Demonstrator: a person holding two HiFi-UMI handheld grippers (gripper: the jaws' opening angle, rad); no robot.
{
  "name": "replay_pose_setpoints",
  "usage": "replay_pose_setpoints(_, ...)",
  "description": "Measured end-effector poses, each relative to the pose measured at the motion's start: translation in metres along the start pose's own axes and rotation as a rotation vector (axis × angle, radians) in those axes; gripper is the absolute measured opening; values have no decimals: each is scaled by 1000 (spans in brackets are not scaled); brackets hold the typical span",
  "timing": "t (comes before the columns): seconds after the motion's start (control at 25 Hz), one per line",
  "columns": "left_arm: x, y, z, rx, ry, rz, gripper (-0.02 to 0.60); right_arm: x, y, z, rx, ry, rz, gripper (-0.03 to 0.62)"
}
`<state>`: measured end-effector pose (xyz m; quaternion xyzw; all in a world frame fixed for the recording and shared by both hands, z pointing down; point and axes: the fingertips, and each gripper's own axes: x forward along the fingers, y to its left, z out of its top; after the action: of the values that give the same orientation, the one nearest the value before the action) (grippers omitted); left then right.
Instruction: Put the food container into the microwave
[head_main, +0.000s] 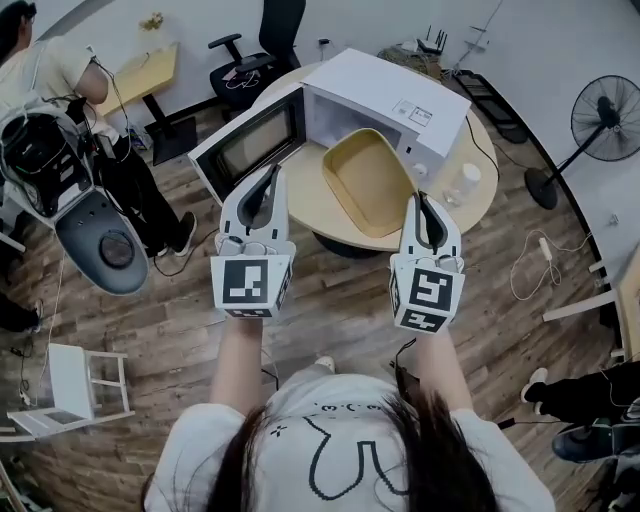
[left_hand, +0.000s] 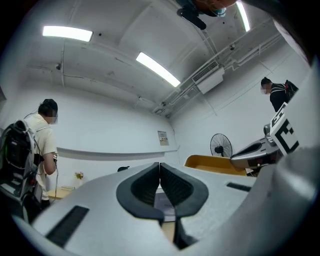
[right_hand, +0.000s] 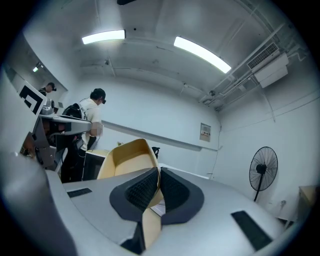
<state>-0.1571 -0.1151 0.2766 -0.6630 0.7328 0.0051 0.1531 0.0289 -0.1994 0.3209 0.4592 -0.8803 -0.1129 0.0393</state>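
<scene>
the right gripper (head_main: 420, 200) has its fingers (right_hand: 172, 192) clamped on the near rim of the container (head_main: 368, 180). the wall is pinched between them and the rest rises tilted beyond the tips. the container is over the round surface (head_main: 482, 195), just before the microwave (head_main: 390, 100), whose door (head_main: 250, 140) stands open. the left gripper (head_main: 268, 175) is apart from the container, at its left, fingers pressed together on nothing.

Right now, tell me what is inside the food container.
Nothing shows inside the food container: its bare tan floor is visible. The right tool grips its rim and covers that near corner.
</scene>
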Motion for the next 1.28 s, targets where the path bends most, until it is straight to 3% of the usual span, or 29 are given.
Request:
replay_pose_setpoints(0.56, 44, 51, -62, -43, 57, -13, 9, 84, 39, -45, 31, 112, 45, 40)
replay_pose_setpoints(0.96, 150, 92, -91, -43, 93, -136, 9, 188, 38, -94, 126, 281, -27, 40)
replay_pose_setpoints(1.28, 219, 100, -130, -58, 123, -231, 9, 243, 29, -154, 248, 413, -103, 40)
